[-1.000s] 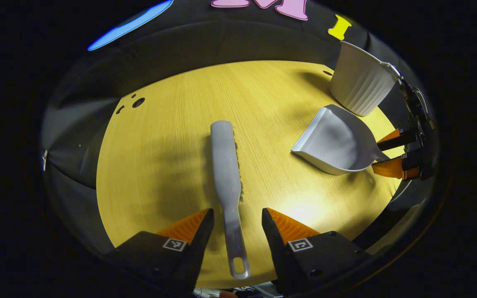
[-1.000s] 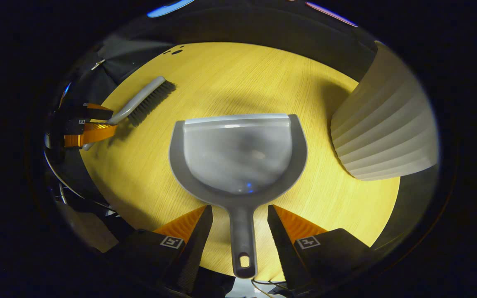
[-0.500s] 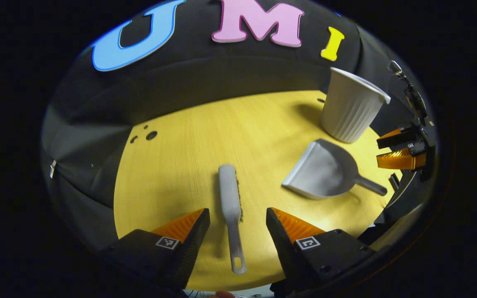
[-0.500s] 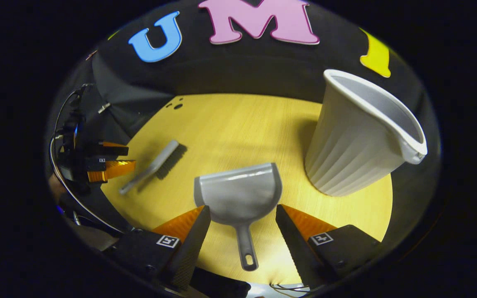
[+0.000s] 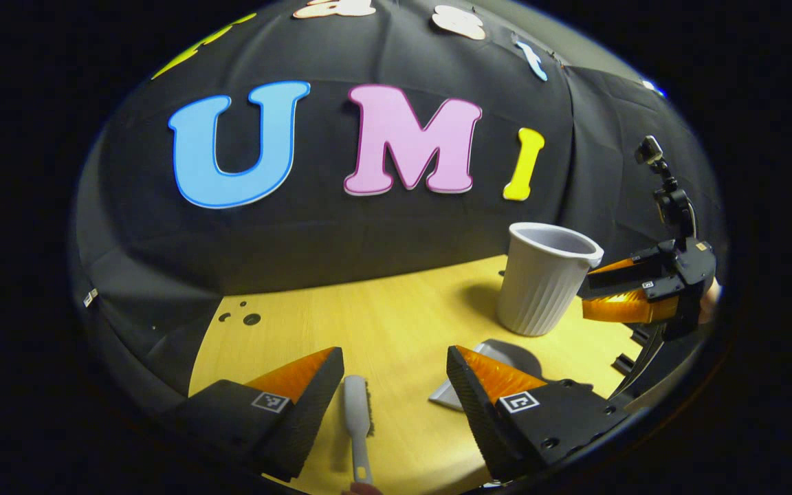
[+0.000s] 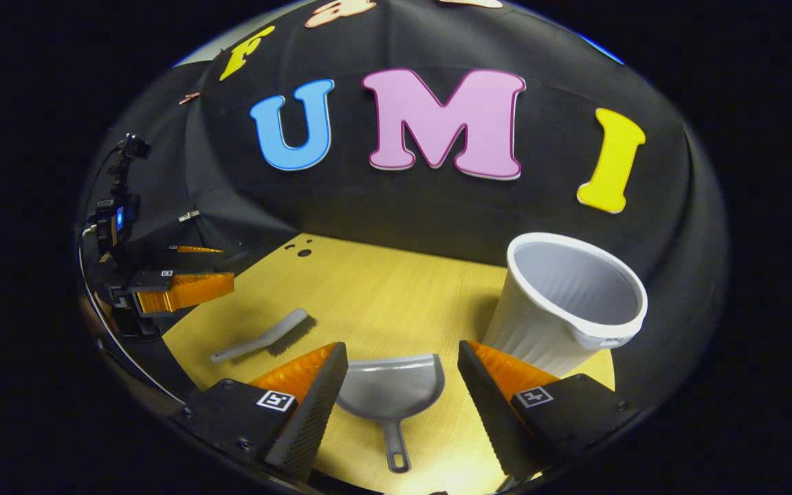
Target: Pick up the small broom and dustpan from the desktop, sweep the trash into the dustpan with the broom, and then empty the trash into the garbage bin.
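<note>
Dustpan (image 5: 499, 357) largely hidden behind left hand-held gripper (image 5: 396, 371) finger, broom (image 5: 357, 419) handle end cut off at bottom edge

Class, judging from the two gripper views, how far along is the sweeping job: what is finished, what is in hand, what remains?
Done: nothing shows as finished; the grey small broom and grey plastic dustpan lie ungripped on the yellow wooden desktop. In hand: nothing; the left gripper and right gripper are open, raised above them. Left: grasping both, sweeping, emptying into the white ribbed garbage bin. I see no trash.

Smooth grey plastic dustpan (image 6: 391, 392) and broom (image 6: 262, 337), ribbed white plastic bin (image 6: 561, 309), matt wood-grain desktop (image 6: 382, 295)
</note>
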Tool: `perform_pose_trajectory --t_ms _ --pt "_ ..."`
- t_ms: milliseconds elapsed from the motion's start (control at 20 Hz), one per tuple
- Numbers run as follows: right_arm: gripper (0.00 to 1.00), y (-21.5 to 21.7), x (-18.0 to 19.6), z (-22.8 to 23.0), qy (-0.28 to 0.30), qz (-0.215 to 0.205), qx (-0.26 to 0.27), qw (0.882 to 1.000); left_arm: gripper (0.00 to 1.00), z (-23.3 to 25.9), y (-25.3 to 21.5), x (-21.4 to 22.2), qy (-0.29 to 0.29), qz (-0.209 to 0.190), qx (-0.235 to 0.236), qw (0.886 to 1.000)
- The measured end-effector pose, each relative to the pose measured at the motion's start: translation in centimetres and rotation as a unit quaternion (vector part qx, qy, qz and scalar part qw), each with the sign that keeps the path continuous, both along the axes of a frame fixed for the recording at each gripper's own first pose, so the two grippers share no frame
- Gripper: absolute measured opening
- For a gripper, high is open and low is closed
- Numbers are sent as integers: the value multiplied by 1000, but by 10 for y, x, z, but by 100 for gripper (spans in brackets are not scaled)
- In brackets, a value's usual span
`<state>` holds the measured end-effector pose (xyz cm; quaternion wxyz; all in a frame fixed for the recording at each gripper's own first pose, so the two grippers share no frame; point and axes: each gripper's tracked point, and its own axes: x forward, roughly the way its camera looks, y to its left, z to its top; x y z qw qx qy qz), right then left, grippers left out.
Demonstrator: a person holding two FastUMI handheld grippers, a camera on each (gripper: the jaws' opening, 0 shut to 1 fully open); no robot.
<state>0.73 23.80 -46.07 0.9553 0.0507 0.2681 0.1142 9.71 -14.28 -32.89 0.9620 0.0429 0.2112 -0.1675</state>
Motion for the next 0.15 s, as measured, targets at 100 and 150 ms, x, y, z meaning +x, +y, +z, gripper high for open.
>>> perform_pose_trajectory --t_ms 100,150 --pt "99 7 2 16 -29 1 3 1000 95 10 -5 -5 -19 7 -12 1000" --pt "99 13 2 20 -38 5 6 999 95 16 -8 -7 -25 9 -18 999"
